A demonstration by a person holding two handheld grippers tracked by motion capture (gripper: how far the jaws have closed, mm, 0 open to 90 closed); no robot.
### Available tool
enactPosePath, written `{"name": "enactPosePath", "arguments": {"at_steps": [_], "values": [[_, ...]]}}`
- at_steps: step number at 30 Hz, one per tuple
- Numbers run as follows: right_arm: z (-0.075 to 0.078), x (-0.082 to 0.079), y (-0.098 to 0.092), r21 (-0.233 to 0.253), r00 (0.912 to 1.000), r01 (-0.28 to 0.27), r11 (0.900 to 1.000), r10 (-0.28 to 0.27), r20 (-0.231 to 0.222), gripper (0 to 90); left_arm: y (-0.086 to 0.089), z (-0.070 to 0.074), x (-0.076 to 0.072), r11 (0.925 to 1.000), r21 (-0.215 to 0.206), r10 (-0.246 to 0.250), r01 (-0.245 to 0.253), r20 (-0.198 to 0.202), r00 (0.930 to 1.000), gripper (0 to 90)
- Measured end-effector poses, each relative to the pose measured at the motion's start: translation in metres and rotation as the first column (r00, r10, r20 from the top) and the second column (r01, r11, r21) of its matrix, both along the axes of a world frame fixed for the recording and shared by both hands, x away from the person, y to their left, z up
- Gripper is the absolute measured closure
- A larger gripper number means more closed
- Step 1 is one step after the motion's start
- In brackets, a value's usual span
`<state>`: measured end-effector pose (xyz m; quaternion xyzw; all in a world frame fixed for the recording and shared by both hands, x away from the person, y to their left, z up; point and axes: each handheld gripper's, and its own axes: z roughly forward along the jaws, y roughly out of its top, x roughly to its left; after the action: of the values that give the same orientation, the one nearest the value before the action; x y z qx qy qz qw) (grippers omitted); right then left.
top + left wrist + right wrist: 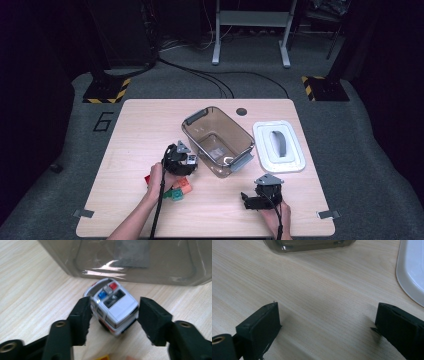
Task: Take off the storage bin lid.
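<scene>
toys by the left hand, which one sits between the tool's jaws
The white toy police car with red and blue roof lights, beside the clear bin. The coloured blocks lie nearer the person, outside the left tool.

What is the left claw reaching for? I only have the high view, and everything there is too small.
Observer: A small white toy police car with red and blue roof lights sits between the left claw's jaws.
Operator: Is it gripped?
Observer: The jaws flank both sides closely; I cannot tell whether they press.
Operator: And the right claw?
Observer: The right claw is open, jaws wide apart above the bare light wooden table.
</scene>
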<state>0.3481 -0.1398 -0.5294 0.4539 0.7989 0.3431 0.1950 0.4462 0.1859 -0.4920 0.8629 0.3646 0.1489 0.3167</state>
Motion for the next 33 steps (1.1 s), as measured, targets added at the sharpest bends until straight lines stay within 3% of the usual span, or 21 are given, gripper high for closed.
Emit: {"name": "enactPosePath", "arguments": {"at_steps": [4, 7, 12, 21, 23, 24, 33], "values": [[0.000, 0.000, 0.000, 0.001, 1.0000, 0.002, 1.000, -0.002, -0.002, 5.3, 0.000, 0.001, -0.001, 0.9998, -0.012, 0.014, -0.014, 0.005, 0.9999, 46.3], [0.000, 0.000, -0.001, -0.006, 1.0000, -0.004, 1.000, 0.004, 0.000, 5.7, -0.001, 0.003, 0.000, 0.9986, -0.023, 0.048, -0.048, 0.007, 0.9988, 39.7], [0.000, 0.000, -0.001, -0.007, 1.0000, -0.006, 1.000, 0.006, 0.004, 6.0, -0.007, 0.000, 0.003, 0.9952, -0.028, 0.094, -0.094, 0.000, 0.9956, 37.4], [0.000, 0.000, -0.001, -0.003, 1.0000, 0.000, 1.000, 0.000, 0.003, 6.4, -0.004, -0.003, 0.006, 0.9942, -0.021, 0.105, -0.106, -0.010, 0.9944, 42.6], [0.000, 0.000, -0.001, -0.003, 1.0000, 0.000, 1.000, 0.000, 0.003, 6.4, -0.002, -0.004, 0.007, 0.9945, -0.003, 0.105, -0.105, -0.014, 0.9944, 46.8], [0.000, -0.001, -0.001, -0.003, 1.0000, 0.000, 1.000, 0.000, 0.003, 6.4, 0.000, -0.004, 0.007, 0.9939, -0.015, 0.109, -0.109, -0.019, 0.9939, 47.6], [0.000, 0.000, -0.001, -0.004, 1.0000, -0.003, 1.000, 0.003, 0.005, 6.4, 0.003, -0.003, 0.008, 0.9951, 0.006, 0.099, -0.099, -0.002, 0.9951, 51.2]]}}
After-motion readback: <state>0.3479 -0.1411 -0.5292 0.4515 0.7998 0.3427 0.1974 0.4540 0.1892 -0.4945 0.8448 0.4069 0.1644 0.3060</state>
